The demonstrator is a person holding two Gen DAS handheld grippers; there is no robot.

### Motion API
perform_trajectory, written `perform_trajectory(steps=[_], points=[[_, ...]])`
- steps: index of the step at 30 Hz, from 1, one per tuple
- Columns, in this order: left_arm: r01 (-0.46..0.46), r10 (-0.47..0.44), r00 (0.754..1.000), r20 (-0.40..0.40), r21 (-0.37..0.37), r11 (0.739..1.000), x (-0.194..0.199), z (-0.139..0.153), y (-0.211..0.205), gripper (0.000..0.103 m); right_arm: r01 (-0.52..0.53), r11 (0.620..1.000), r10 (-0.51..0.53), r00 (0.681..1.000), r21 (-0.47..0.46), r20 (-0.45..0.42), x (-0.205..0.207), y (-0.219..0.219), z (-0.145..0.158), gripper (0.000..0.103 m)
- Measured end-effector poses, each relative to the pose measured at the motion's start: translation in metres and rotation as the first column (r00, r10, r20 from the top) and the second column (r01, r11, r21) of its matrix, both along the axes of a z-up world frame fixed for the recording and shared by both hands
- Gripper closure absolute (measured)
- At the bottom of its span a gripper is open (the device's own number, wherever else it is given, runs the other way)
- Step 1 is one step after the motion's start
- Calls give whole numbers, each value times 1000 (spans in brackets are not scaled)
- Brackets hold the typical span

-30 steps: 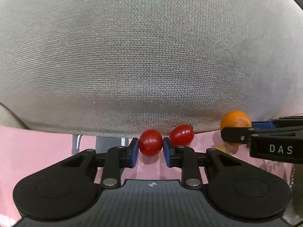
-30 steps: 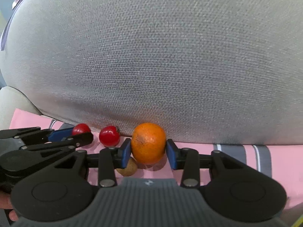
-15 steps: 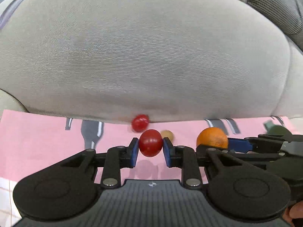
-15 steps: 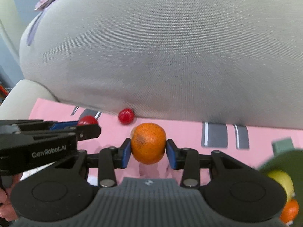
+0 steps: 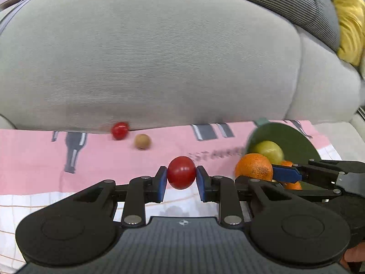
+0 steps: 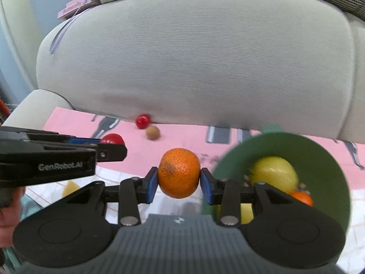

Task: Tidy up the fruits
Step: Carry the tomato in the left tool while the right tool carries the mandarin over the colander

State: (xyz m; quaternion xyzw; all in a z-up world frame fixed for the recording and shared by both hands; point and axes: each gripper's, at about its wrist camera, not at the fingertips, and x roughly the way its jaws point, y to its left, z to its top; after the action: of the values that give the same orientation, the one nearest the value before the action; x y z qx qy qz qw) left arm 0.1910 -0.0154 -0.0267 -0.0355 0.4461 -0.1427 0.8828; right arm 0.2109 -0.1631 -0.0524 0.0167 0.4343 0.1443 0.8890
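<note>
Sofa cushion (image 5: 148, 64), grey and woven, fills the upper half of both views, with a striped dark cushion (image 5: 292, 2) and a yellow one (image 5: 351, 16) behind it at the far right. Below it a pink cloth (image 5: 95, 155) printed with grey bottle shapes covers the seat, and a white checked cloth (image 5: 34, 205) lies over its near part.

On the right of the pink cloth stands a green bowl (image 6: 324, 159), tipped so its inside faces the cameras. It holds a yellow-green fruit (image 6: 273, 173) and a small orange fruit (image 6: 301, 197) beneath it; the rest of its contents is hidden by the right claw.

The right claw (image 6: 179, 183) is closed on an orange (image 6: 179, 172), its blue pads pressed to the fruit's two sides, and holds it above the cloth just left of the bowl's rim. The left claw (image 5: 181, 180) is likewise closed on a red tomato (image 5: 181, 172), gripped at both sides and lifted clear of the cloth, close beside the orange. In the right wrist view the left claw shows side-on at the left edge, the tomato at its tip.

Against the foot of the sofa cushion lies a second red tomato (image 5: 119, 130), and just beside it, toward the bowl, a small round brown fruit (image 5: 142, 141). Both rest on the pink cloth, well apart from the bowl.
</note>
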Motion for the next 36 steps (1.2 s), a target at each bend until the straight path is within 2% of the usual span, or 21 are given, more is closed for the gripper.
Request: perform_trajectory(steps=[6, 17, 29, 36], points=[[74, -74, 997, 13, 4, 997, -10, -2, -33, 73, 45, 999, -45, 999, -13, 3, -27, -31, 6, 66], [186, -186, 983, 0, 12, 983, -17, -6, -77, 73, 104, 991, -106, 994, -81, -20, -43, -74, 1, 66], [293, -291, 956, -42, 79, 953, -10, -28, -115, 73, 66, 977, -83, 993, -205, -80, -41, -95, -18, 66], [335, -330, 942, -67, 100, 937, -6, -36, -127, 73, 27, 969, -61, 989, -245, -131, -34, -100, -28, 66]])
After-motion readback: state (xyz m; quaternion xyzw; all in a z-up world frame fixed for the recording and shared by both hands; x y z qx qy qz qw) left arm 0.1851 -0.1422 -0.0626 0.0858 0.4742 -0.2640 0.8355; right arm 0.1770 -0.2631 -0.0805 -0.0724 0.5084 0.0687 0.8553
